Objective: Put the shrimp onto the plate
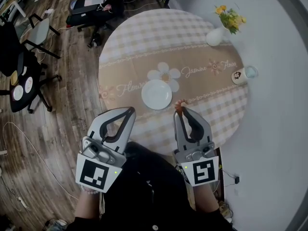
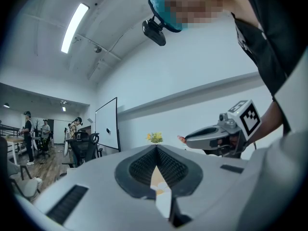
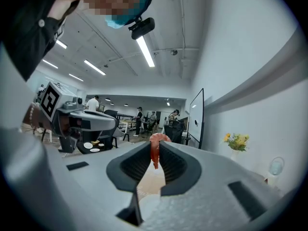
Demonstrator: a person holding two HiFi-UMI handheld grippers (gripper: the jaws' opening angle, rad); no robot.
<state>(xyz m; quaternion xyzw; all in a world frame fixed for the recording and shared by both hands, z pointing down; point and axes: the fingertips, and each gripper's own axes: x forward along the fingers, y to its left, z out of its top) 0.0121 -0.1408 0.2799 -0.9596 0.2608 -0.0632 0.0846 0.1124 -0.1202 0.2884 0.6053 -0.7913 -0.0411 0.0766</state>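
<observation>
Pinched at the very tips of the right gripper (image 3: 155,146), with the jaws closed down to the thickness of its body and nothing else between them: the shrimp (image 3: 154,152). Shows in the right gripper view as an orange-red curl, long axis up and down across the pads, the rounded end poking above the tips and the thinner end hanging into the gap behind. From the head view, carried over the near part of the round table (image 1: 202,47), just off the near right rim of the white plate (image 1: 157,94) but not yet over it. Hard to judge the height above the cloth from any view. So, for the coming move: plate to the left of the jaws and slightly farther away, a short sideways carry before letting go. Probably best released low and near the middle, to keep a curled, light piece from rolling toward the rim. As for the left gripper (image 1: 130,111), held at the near left edge of the table, tips meeting and holding nothing, with only a sliver of cloth showing through the opening behind them. About as close to the plate as the right one, but idle. Farther back, well clear of the path: a vase of yellow flowers (image 1: 215,36) and a mug (image 1: 239,76).
</observation>
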